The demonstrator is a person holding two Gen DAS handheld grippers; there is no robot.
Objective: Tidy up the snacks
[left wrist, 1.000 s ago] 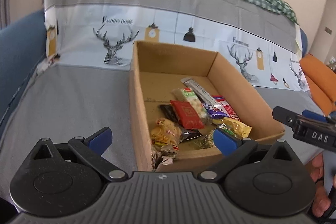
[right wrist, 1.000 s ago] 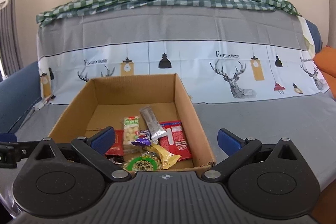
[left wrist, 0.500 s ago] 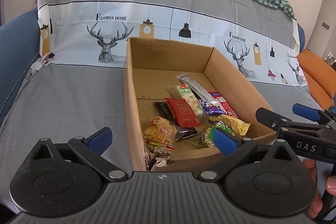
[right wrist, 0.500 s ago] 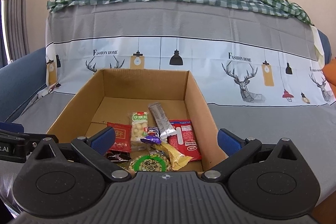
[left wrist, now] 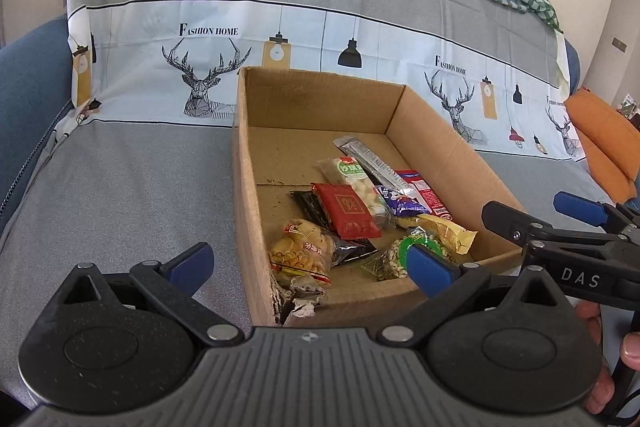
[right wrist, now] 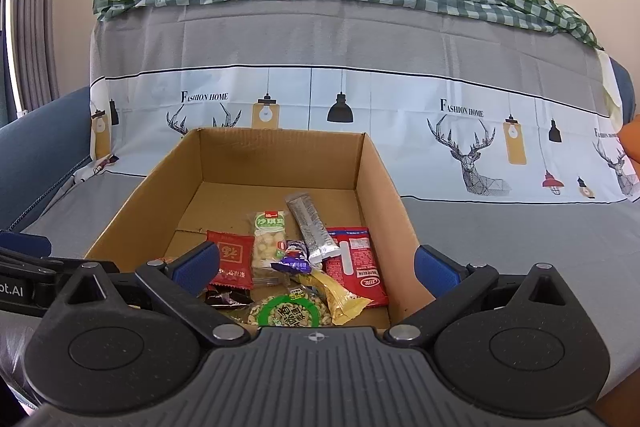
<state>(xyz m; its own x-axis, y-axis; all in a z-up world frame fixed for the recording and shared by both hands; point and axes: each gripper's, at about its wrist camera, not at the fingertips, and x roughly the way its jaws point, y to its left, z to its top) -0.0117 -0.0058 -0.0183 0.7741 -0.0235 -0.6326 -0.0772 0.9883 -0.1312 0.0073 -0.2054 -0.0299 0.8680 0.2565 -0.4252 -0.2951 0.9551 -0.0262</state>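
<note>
Both my grippers hang spread and empty at the near end of the snack box.

My left gripper (left wrist: 308,263) has its blue-padded fingers wide apart with nothing between them, straddling the near left corner of the open brown cardboard box (left wrist: 244,187); my right gripper (right wrist: 316,263) is just as wide and just as empty, over the near wall. The snacks lie loose in the near half of the box on the grey sofa cover (left wrist: 120,179): a flat red sachet (right wrist: 232,259), a clear packet of pale nuts (right wrist: 270,239), a silver stick pack (right wrist: 310,227), a round green-labelled peanut pack (right wrist: 290,313). I judge this is the pause before a pick. Next I should choose one packet, likely the red sachet lying on top, dip in and close on an edge without dragging its neighbours.
</note>
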